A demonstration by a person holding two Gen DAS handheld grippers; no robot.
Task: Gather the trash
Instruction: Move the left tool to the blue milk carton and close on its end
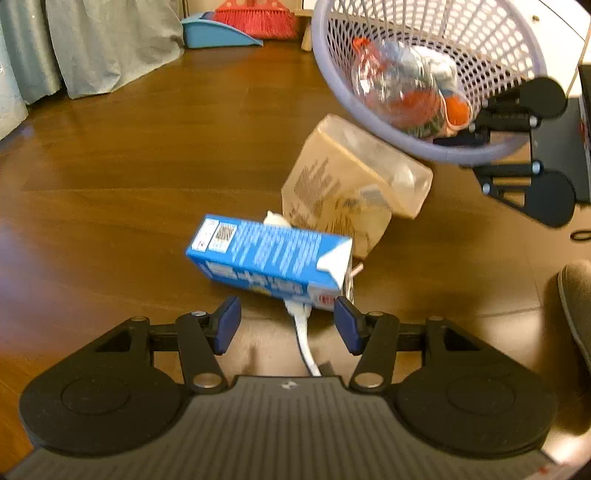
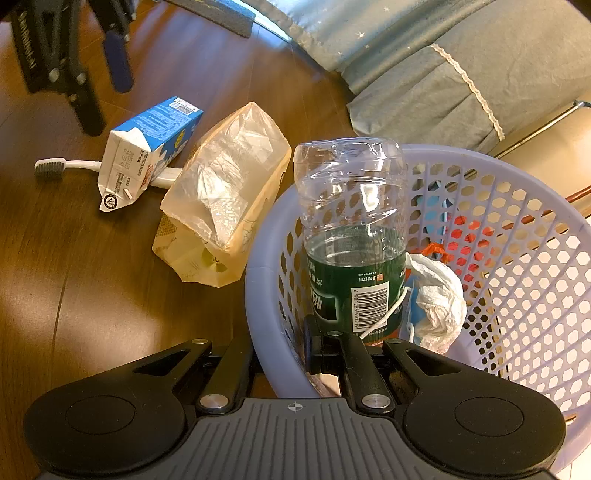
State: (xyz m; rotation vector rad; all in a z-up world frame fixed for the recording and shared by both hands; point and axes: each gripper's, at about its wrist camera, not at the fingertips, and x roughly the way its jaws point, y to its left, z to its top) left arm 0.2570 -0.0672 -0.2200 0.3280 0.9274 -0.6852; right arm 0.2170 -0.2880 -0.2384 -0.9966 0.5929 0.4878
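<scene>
A blue milk carton (image 1: 269,254) lies on its side on the wooden floor, on top of a white toothbrush (image 1: 304,339). My left gripper (image 1: 288,325) hovers open just short of the carton, its blue pads on either side of the toothbrush handle. Behind the carton lies a tan plastic bag (image 1: 351,184). My right gripper (image 2: 280,358) is shut on the rim of a lavender mesh basket (image 2: 258,295) and holds it tilted. In the basket are a clear bottle with a green label (image 2: 351,221), crumpled white paper (image 2: 439,295) and a blue face mask (image 2: 413,314).
A red broom (image 1: 255,18) and a blue dustpan (image 1: 218,33) stand at the far wall. Grey-green fabric (image 1: 92,44) hangs to the floor on the left. A bed cover (image 2: 443,74) lies behind the basket. A slipper (image 1: 576,306) shows at the right edge.
</scene>
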